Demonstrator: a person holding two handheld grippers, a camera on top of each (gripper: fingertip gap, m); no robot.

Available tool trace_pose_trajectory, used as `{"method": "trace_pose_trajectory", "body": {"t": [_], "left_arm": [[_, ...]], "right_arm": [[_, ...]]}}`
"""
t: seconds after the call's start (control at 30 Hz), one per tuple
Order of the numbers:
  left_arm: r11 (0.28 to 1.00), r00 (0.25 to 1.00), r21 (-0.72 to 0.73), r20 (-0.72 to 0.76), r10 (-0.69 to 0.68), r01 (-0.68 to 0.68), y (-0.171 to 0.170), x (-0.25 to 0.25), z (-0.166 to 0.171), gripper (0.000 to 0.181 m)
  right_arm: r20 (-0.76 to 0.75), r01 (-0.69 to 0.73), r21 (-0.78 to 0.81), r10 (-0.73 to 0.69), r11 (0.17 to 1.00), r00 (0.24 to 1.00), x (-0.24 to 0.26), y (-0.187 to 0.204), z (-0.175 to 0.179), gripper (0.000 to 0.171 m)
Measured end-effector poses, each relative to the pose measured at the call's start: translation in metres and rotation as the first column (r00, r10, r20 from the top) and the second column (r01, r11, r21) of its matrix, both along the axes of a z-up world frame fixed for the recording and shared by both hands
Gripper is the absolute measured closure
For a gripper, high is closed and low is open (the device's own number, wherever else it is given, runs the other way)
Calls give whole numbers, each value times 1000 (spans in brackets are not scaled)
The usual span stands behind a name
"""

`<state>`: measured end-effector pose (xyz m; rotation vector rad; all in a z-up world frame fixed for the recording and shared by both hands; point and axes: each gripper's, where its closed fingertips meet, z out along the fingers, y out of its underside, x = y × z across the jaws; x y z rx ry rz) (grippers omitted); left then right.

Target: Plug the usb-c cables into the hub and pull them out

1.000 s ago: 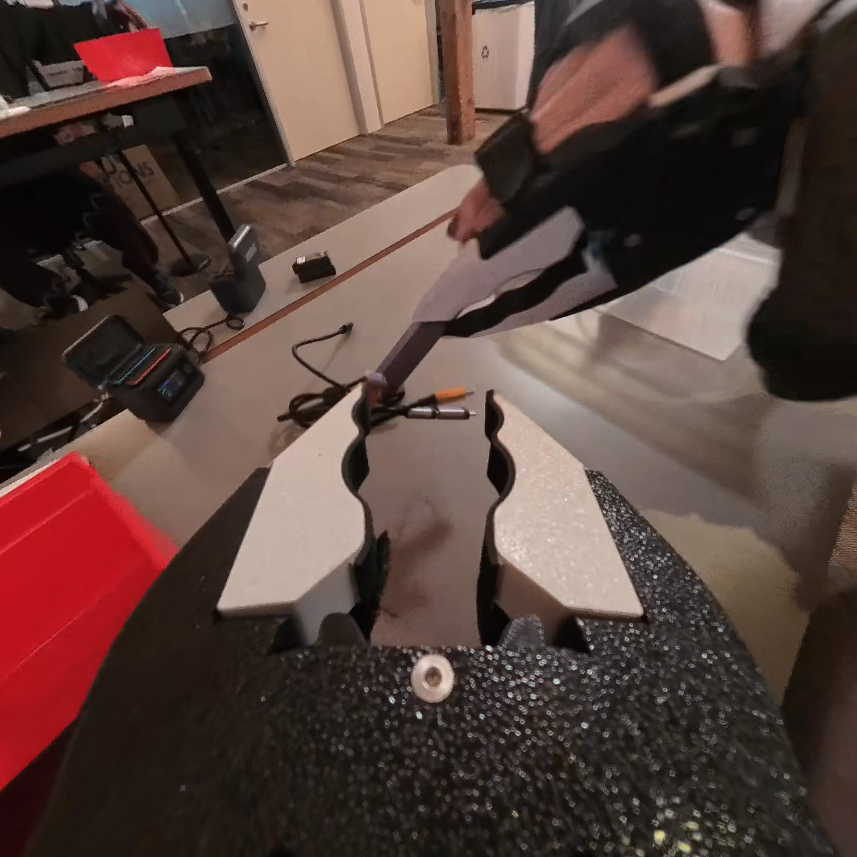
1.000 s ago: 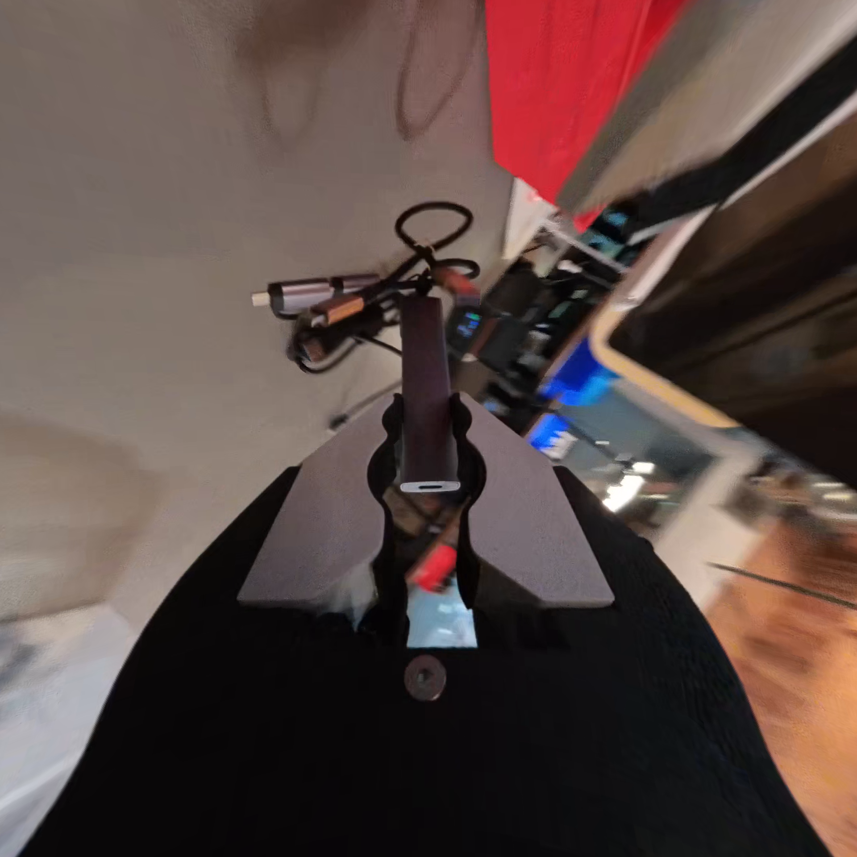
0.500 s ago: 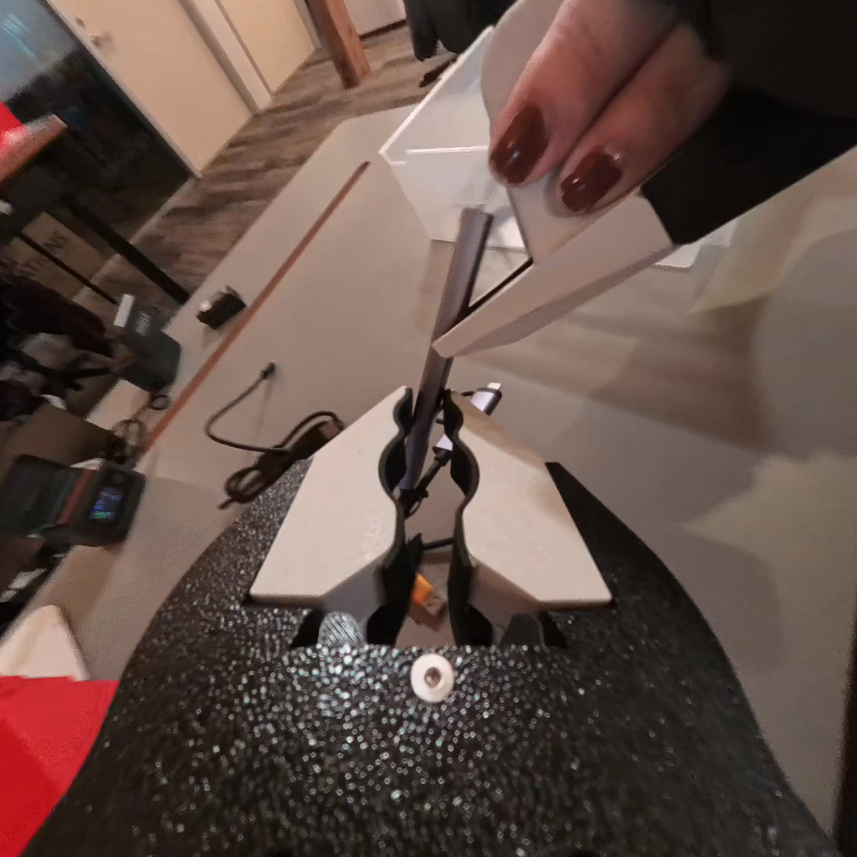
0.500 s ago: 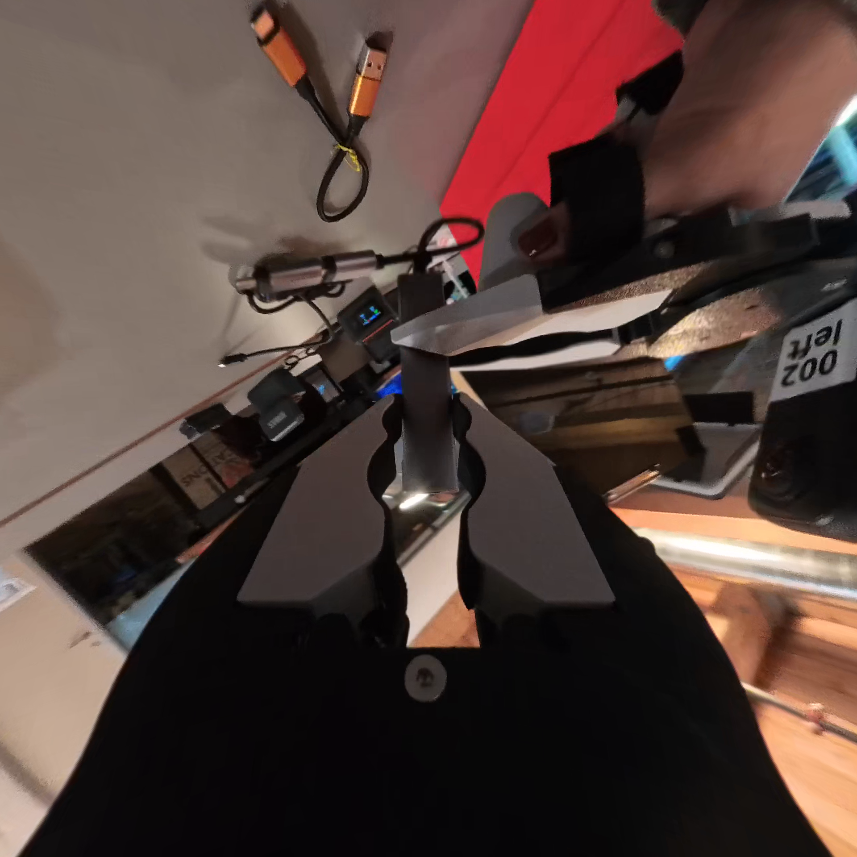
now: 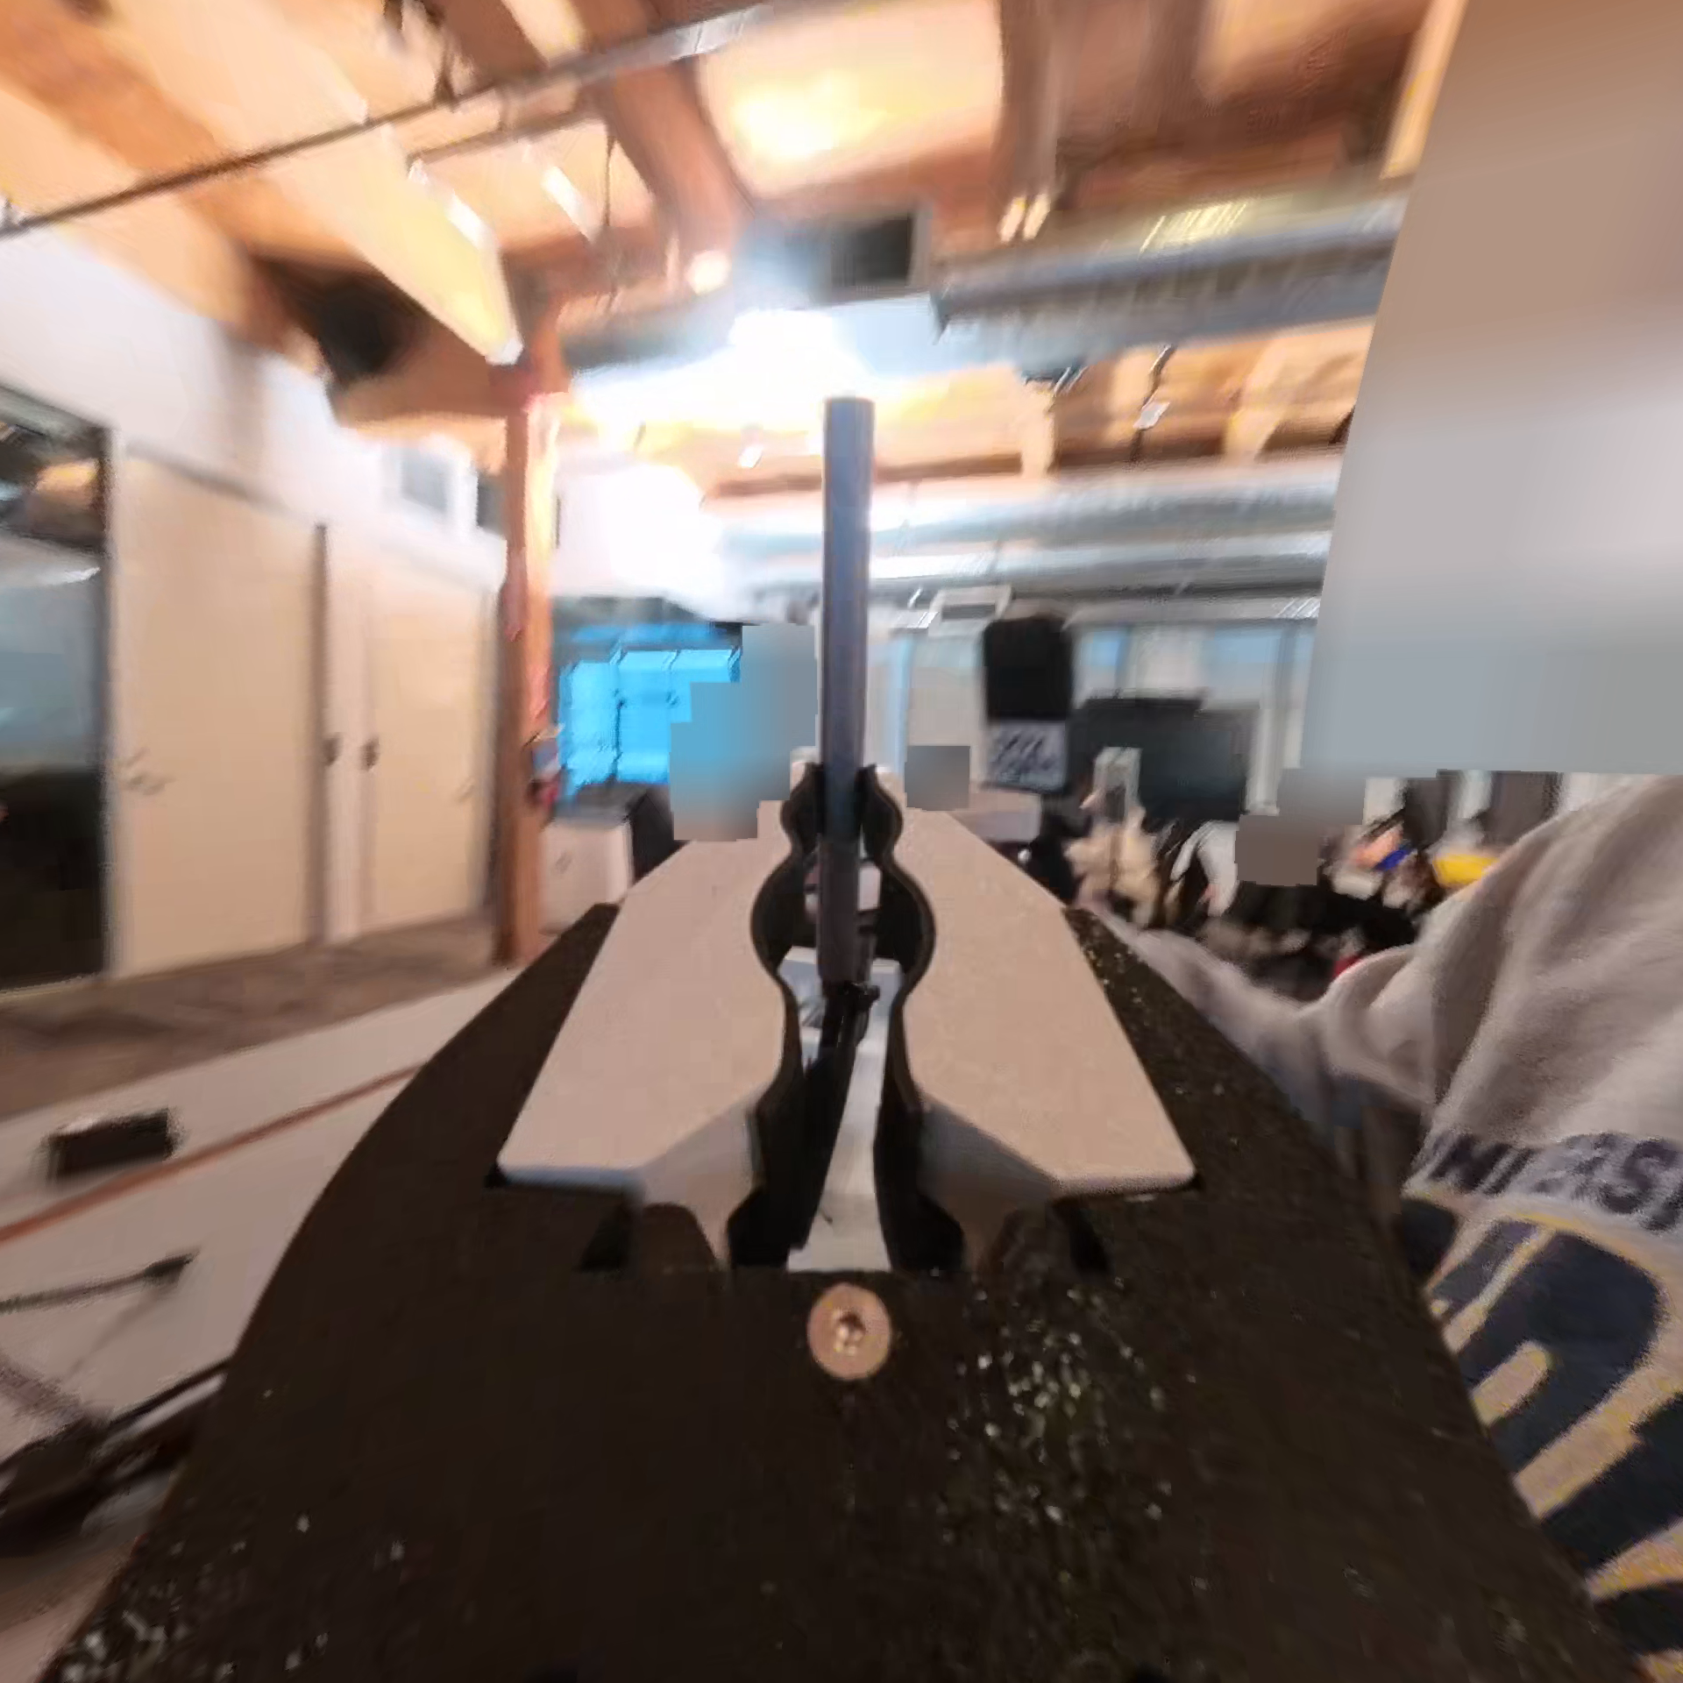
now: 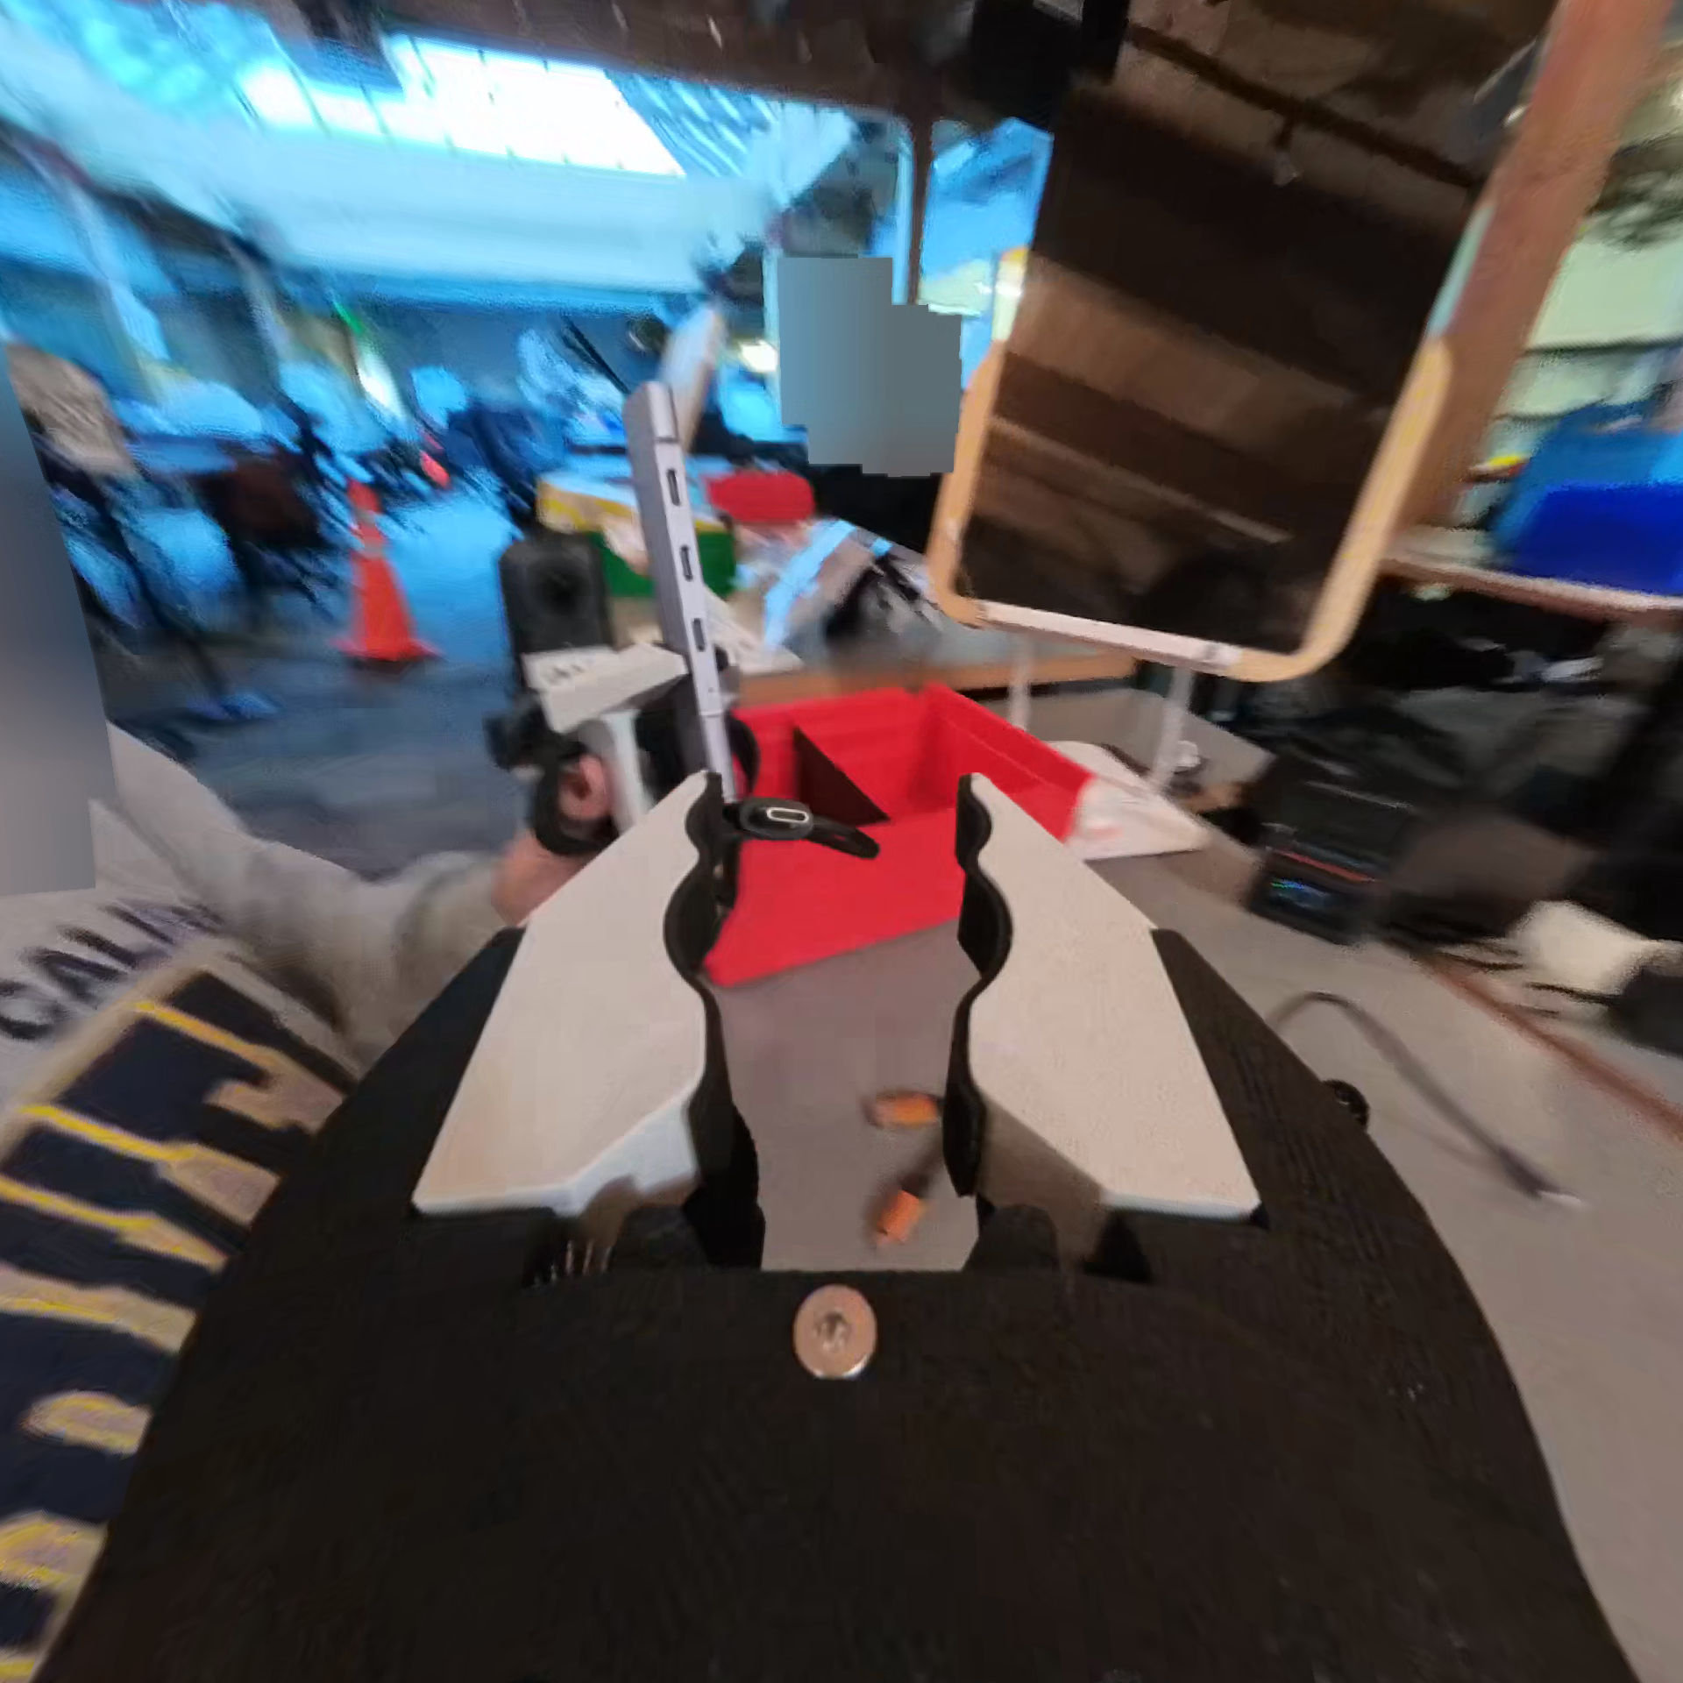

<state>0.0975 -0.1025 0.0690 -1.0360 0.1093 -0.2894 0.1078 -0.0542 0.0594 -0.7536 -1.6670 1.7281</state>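
Slim grey hub (image 5: 842, 637) upright, its black cable (image 5: 833, 1047) dangling; orange-tipped cables (image 6: 902, 1157) flat on table.

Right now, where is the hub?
The hub stands upright, clamped in the left tool, lifted off the table. In the right wrist view it rises left of centre, beside the red bin, its short cable dangling below.

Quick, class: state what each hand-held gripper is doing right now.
Left hand-held gripper: closed on the hub, held upright.
Right hand-held gripper: open, holding nothing.
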Motion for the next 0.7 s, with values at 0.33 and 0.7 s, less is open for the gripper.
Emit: {"method": "trace_pose_trajectory", "body": {"t": [0.33, 0.7], "left_arm": [[967, 971, 193, 133, -197, 169, -1, -1, -4, 175], [963, 985, -243, -94, -142, 115, 15, 6, -57, 170]], "right_arm": [[116, -152, -166, 172, 974, 978, -13, -53, -39, 142], [117, -172, 225, 149, 959, 982, -5, -23, -74, 163]]}}
